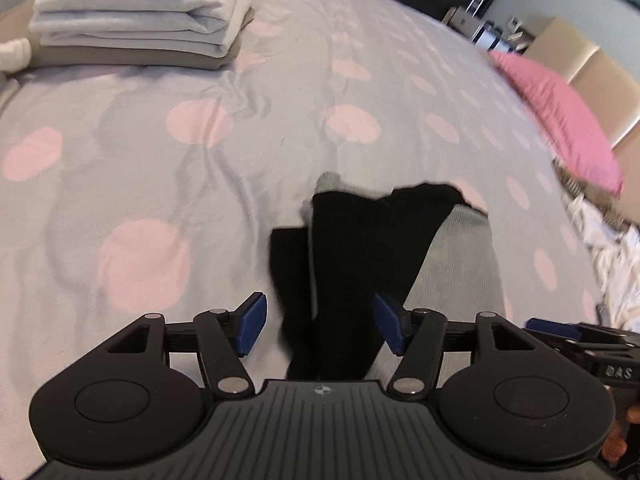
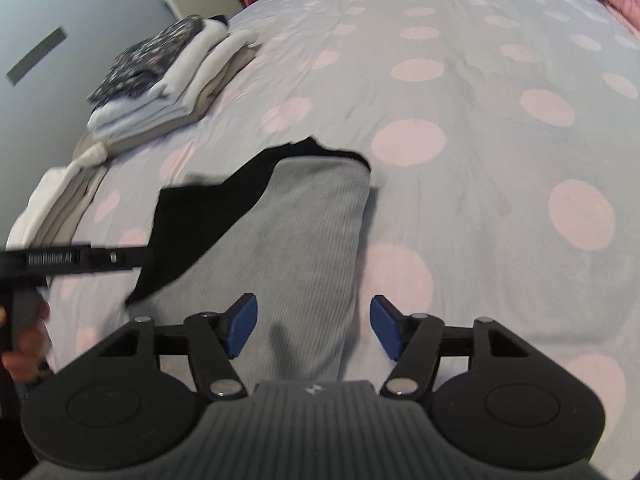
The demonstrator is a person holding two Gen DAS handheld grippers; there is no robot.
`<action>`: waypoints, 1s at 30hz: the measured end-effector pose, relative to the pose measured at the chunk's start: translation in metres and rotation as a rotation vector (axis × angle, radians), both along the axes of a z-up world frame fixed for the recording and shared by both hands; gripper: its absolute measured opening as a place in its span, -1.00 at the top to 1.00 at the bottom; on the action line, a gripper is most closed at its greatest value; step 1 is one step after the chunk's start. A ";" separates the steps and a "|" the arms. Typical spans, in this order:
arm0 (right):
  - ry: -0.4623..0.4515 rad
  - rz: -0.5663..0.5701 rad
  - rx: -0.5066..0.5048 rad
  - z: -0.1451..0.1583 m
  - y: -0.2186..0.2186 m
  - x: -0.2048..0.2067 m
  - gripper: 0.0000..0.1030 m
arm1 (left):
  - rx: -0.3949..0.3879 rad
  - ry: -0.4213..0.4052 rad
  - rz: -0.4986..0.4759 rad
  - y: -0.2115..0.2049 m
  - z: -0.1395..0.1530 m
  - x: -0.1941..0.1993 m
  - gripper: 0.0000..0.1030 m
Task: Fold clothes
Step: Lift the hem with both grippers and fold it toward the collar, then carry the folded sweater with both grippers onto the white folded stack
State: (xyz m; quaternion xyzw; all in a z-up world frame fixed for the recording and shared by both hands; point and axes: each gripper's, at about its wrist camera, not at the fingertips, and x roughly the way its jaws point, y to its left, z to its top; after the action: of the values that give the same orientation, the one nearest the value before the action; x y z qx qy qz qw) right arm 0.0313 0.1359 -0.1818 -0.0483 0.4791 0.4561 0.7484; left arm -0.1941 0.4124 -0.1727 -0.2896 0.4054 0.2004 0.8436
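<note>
Grey-and-black ribbed garment (image 2: 288, 240) lay flat on the bed (image 2: 500, 184), lower centre of the right wrist frame, its black part (image 1: 352, 264) running up the centre of the left wrist frame. Left gripper (image 1: 319, 326) hovered over the black fabric, fingers wide, holding nothing. Right gripper (image 2: 313, 330) hovered over the grey part, fingers likewise wide and empty. One stack of folded clothes (image 1: 136, 20) sat at upper left. One pink pillow (image 1: 560, 120) lay at right. No containers were visible.
</note>
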 end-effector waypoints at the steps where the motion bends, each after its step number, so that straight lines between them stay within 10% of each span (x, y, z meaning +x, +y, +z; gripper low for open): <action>1: 0.012 -0.006 0.008 -0.002 0.004 0.006 -0.27 | 0.002 -0.005 0.000 0.002 -0.004 0.002 -0.11; 13: 0.110 0.008 0.093 -0.040 0.035 0.048 -0.25 | 0.005 -0.112 -0.044 0.008 -0.028 0.018 0.14; 16: 0.120 0.029 0.123 -0.043 0.039 0.050 0.18 | 0.007 -0.129 -0.040 0.007 -0.031 0.018 0.34; 30: -0.021 0.080 0.216 0.022 0.036 0.012 0.57 | 0.073 -0.254 -0.001 -0.006 0.021 -0.014 0.59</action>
State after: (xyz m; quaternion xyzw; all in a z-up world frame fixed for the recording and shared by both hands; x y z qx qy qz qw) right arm 0.0435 0.1719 -0.1597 0.0089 0.4170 0.5343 0.7352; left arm -0.2078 0.4066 -0.1518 -0.2814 0.2879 0.1764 0.8982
